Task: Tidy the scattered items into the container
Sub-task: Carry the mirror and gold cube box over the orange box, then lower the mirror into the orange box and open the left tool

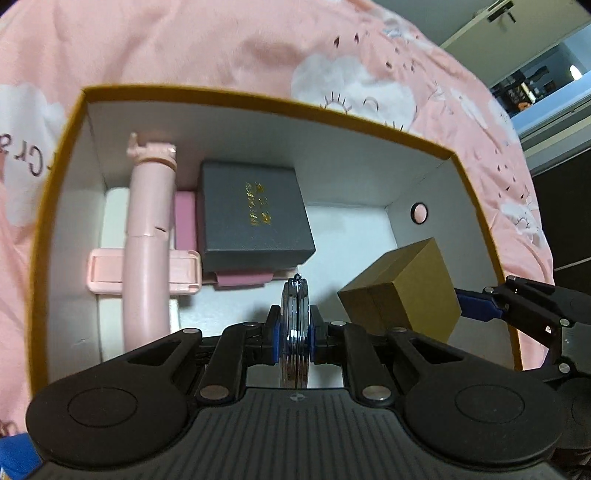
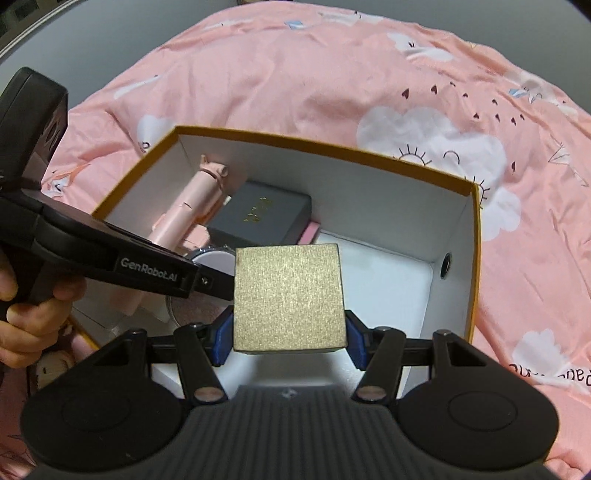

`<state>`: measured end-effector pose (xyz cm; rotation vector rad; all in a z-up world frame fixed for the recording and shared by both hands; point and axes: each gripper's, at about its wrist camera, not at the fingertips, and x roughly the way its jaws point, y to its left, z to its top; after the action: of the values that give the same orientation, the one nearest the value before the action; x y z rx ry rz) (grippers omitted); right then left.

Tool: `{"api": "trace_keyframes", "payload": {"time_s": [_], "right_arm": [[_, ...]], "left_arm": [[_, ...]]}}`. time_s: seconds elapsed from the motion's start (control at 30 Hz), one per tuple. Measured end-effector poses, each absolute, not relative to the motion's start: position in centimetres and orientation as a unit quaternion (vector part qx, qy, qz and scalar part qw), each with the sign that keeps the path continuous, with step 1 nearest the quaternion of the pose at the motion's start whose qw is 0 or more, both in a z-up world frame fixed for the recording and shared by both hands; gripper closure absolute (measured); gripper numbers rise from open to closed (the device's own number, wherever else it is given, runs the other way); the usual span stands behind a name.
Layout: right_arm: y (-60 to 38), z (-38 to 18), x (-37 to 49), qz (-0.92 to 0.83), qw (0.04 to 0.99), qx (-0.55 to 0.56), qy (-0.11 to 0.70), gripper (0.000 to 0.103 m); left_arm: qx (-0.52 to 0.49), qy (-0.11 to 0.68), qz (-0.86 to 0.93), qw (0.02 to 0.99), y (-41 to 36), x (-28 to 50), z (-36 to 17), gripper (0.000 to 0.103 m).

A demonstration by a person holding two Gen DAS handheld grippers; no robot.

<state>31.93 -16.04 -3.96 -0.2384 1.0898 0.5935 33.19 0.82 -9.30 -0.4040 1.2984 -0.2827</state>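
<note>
Hovering over the open box [image 1: 476, 192] on pink bedding [image 2: 332, 74], left gripper [image 1: 294, 328] clamped on a round silver thing [image 1: 294, 314], perhaps a compact mirror, right gripper [image 2: 290, 332] clamped on a gold cube box [image 2: 288, 295].

A home, most likely a bedroom: the open box [image 2: 474, 258] sits on a rumpled pink bedsheet [image 2: 295, 85] printed with white clouds, suns and small hearts, soft and creased like bedding over a mattress. Beyond the sheet's edge, in the left wrist view, stands pale furniture [image 1: 517, 33] and a dim room with a lamp [image 1: 574, 72]
</note>
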Motion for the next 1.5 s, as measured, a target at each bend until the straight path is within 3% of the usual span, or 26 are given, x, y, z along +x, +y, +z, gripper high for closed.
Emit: {"api": "trace_keyframes", "payload": {"time_s": [0.6,0.77,1.5], "right_arm": [[-15.5,-5.8,33.1,0.282,0.792,-0.122,0.527,0.041],[-15.5,-6.1,33.0,0.281,0.790,-0.122,0.531,0.041],[-15.1,-7.2,33.3,0.281,0.773,-0.111,0.558,0.041]], "left_arm": [[-0.168,0.632,-0.111,0.748,2.0,34.0,-10.4,0.084],[-0.127,0.628,-0.096,0.762,1.9,33.3,-9.4,0.075],[-0.096,0.621,-0.096,0.772,2.2,32.9,-9.0,0.071]]}}
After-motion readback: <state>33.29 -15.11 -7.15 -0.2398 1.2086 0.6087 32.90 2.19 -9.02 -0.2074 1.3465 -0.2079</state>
